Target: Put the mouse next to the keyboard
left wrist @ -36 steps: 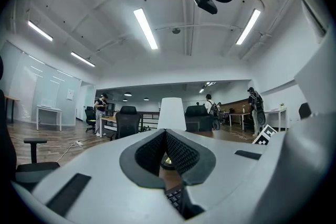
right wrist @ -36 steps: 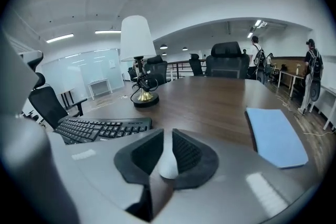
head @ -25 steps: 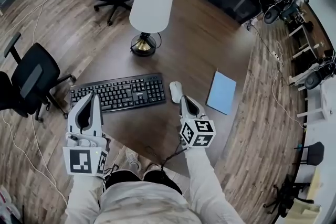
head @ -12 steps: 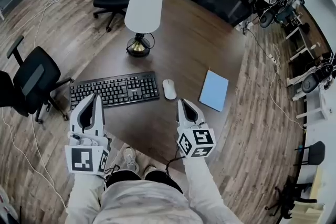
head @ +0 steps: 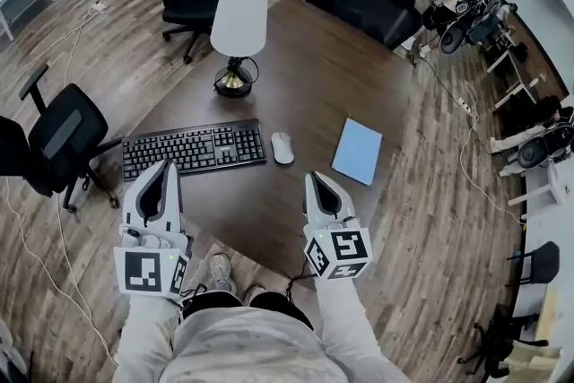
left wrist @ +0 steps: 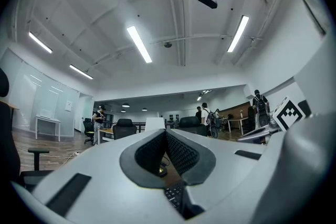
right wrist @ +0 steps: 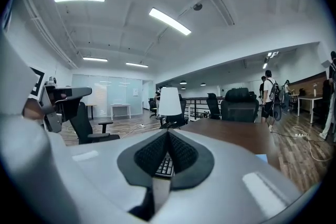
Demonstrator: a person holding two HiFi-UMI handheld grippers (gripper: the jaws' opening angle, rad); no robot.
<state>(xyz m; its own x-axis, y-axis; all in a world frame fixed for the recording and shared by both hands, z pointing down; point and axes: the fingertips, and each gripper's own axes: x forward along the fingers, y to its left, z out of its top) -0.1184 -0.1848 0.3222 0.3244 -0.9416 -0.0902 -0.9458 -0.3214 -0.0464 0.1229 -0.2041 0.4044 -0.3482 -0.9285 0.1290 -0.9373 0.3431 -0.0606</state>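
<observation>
Head view: my right gripper [head: 315,179], jaws pressed together on nothing, has drawn back from the mouse [head: 282,148], which now lies free just beside the right end of the keyboard [head: 195,149] on the table [head: 341,76]. My left gripper [head: 163,168], likewise closed and empty, hangs short of the keyboard. The placement looks done.

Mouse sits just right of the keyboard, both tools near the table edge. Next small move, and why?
Probably none on the mouse: I'd just lower both tools to rest. It lies on the table just right of the keyboard, with a small gap between them, so the job looks done. The right tool and left tool are both shut, empty and touching neither.
</observation>
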